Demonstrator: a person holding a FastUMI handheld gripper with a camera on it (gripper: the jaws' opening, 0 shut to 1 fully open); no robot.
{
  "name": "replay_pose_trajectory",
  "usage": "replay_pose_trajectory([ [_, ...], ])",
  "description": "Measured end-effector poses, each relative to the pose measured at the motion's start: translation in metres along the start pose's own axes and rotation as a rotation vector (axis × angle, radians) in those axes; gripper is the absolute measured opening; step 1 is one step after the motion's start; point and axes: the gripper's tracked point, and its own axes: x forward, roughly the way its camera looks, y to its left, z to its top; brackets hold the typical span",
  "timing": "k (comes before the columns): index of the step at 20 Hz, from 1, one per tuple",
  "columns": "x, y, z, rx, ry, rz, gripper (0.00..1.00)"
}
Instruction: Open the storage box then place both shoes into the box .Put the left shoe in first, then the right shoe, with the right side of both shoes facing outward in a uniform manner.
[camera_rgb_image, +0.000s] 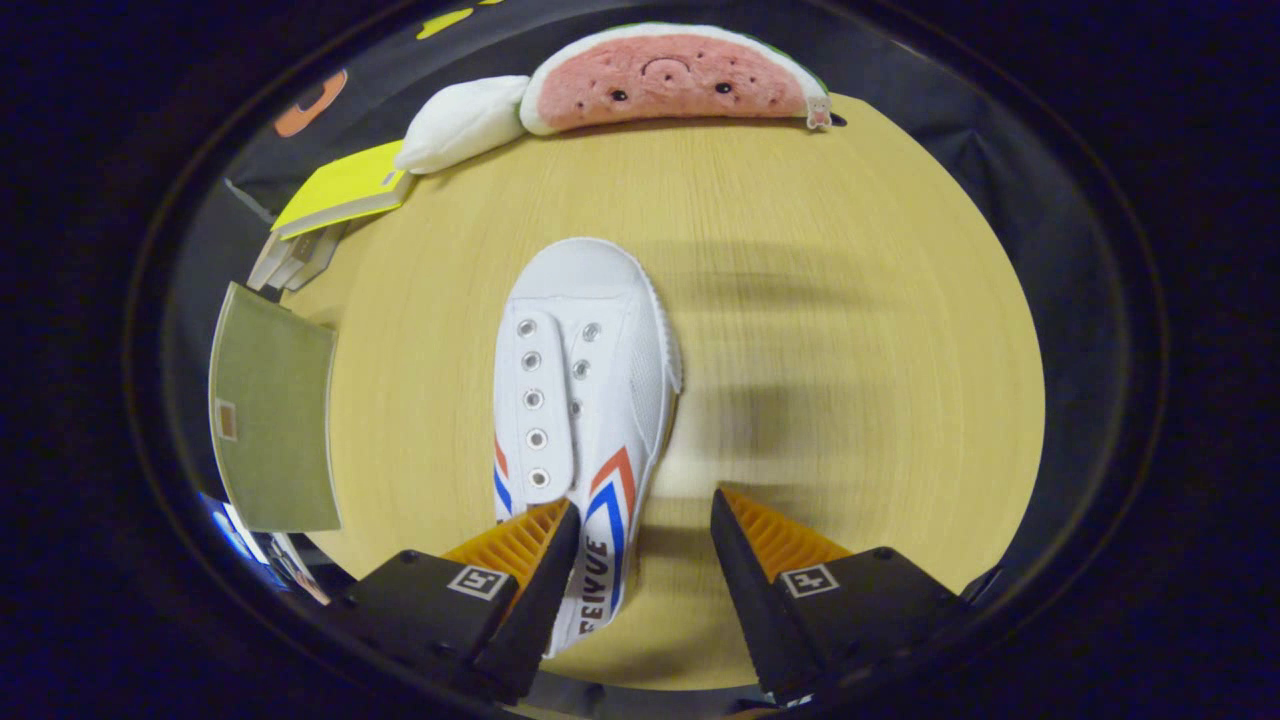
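White canvas sneaker (585, 400) lies on the light wood-grain tabletop (850, 330), toe pointing away from the camera, heel end between the fingers. Lace eyelets run down the tongue with no laces threaded; red and blue chevron stripes mark both sides near the heel, and lettering runs along the right side wall.

Gripper (645, 515): jaws spread wide apart. The left finger (520, 560) overlaps the shoe's left rear portion; contact cannot be confirmed from this angle. The right finger stands clear of the shoe, with bare table between it and the shoe's right side. Not clamped on anything.

Beyond the shoe, at the far edge of the table: a watermelon-slice plush cushion (670, 78), pink face side up, with a white plush piece (460, 122) touching its left end. To the left of that, a yellow-covered book (345, 188) rests on a small stack of other books. Nearer, along the table's left edge, an olive-green flat panel (275, 410), possibly a box lid or folder; cannot tell which.

Soft shadows fall across the tabletop right of the shoe.
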Motion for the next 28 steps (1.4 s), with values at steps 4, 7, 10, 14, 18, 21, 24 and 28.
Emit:
replay_pose_trajectory([
  [4,-0.004,0.004,-0.005,-0.008,0.02,-0.019,0.36],
  [7,-0.009,0.004,-0.005,0.061,0.041,-0.016,0.08],
  [10,-0.02,0.016,-0.011,0.113,0.036,0.021,0.06],
  [14,-0.045,0.045,-0.019,0.12,0.015,0.025,0.06],
  [18,-0.072,0.09,-0.019,0.104,-0.064,0.047,0.06],
  [21,-0.092,0.13,-0.024,0.096,-0.095,0.061,0.06],
  [24,-0.109,0.172,-0.026,0.077,-0.126,0.082,0.06],
  [28,-0.133,0.235,-0.024,0.043,-0.188,0.109,0.06],
])
